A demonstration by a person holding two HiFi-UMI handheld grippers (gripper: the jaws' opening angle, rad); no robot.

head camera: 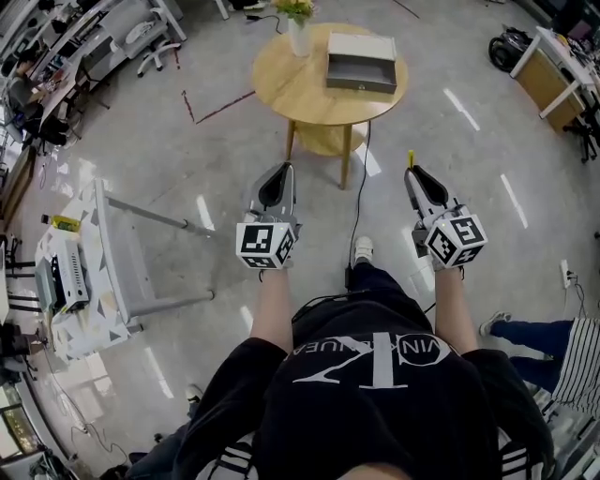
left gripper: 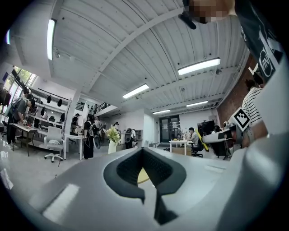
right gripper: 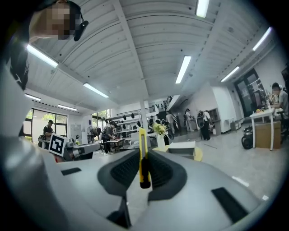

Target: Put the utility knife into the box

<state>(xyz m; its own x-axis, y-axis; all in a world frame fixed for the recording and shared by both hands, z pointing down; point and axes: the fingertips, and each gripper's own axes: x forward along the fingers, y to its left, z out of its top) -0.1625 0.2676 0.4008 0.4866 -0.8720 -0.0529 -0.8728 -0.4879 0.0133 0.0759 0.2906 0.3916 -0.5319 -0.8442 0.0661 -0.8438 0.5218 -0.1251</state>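
A yellow and black utility knife stands upright between the jaws of my right gripper, which is shut on it; its yellow tip pokes out ahead of the right gripper in the head view. My left gripper is shut with nothing in it, its jaws closed together. The grey box with an open lid lies on the round wooden table, well ahead of both grippers. In the right gripper view the box shows beyond the knife.
A white vase with yellow flowers stands on the table left of the box. A white shelf cart stands at the left. A black cable runs along the floor from the table. Another person's legs are at the right.
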